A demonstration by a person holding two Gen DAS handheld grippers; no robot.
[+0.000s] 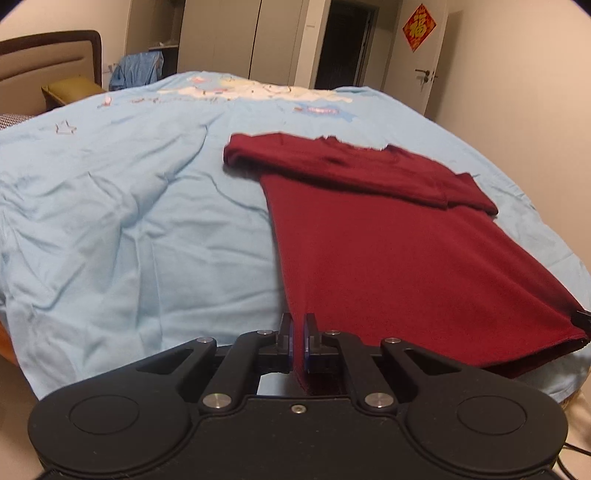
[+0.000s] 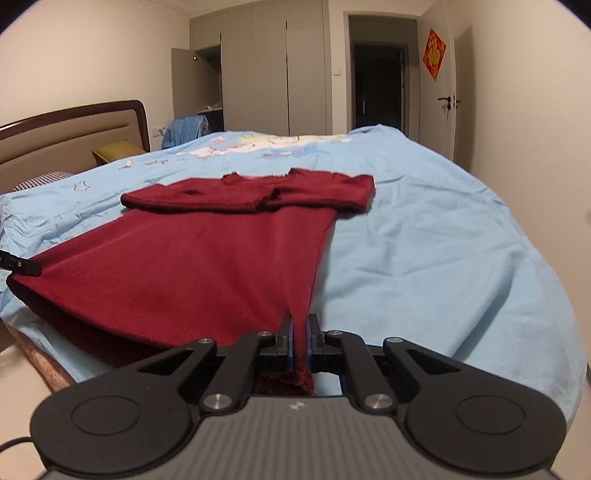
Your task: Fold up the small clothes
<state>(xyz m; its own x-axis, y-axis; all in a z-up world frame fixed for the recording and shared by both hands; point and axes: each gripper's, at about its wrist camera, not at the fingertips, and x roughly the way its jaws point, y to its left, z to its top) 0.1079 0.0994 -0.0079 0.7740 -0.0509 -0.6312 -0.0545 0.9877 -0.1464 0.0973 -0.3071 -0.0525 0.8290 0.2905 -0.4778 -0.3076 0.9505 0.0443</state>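
Left tongs clenched on the near hem corner of the dark red shirt; right tongs clenched on its other hem corner. Shirt lies spread on the bed's light blue sheet, sleeves folded across. Red door hanging, gold character.

Light-blue bedsheet, padded headboard, grey wardrobe, red door decoration.
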